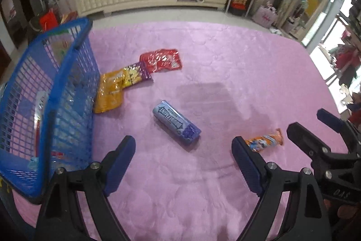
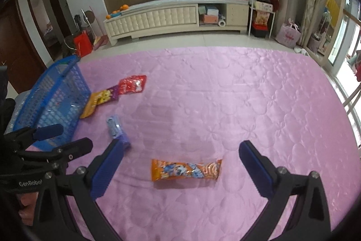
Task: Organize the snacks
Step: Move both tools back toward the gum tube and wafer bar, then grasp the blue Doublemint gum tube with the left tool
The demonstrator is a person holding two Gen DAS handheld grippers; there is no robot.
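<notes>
Snacks lie on a pink quilted bedspread [image 1: 225, 60]. In the left wrist view a blue gum pack [image 1: 176, 123] lies just ahead of my open left gripper [image 1: 183, 146], nothing between its fingers. An orange pouch [image 1: 110, 92], a yellow-purple packet [image 1: 135, 73] and a red packet [image 1: 161, 59] lie beyond, beside a blue mesh basket [image 1: 74, 73] holding some packets. In the right wrist view an orange snack bar wrapper [image 2: 186, 169] lies between and just ahead of my open right gripper [image 2: 181, 150] fingers, untouched. The gum pack [image 2: 117, 129] shows at its left.
The right gripper [image 1: 325, 125] stands close to the right of the left one, and the left gripper [image 2: 54, 137] shows at the right view's left edge. A cream low cabinet [image 2: 176, 17], a shelf rack [image 2: 261, 8] and tiled floor lie beyond the bed.
</notes>
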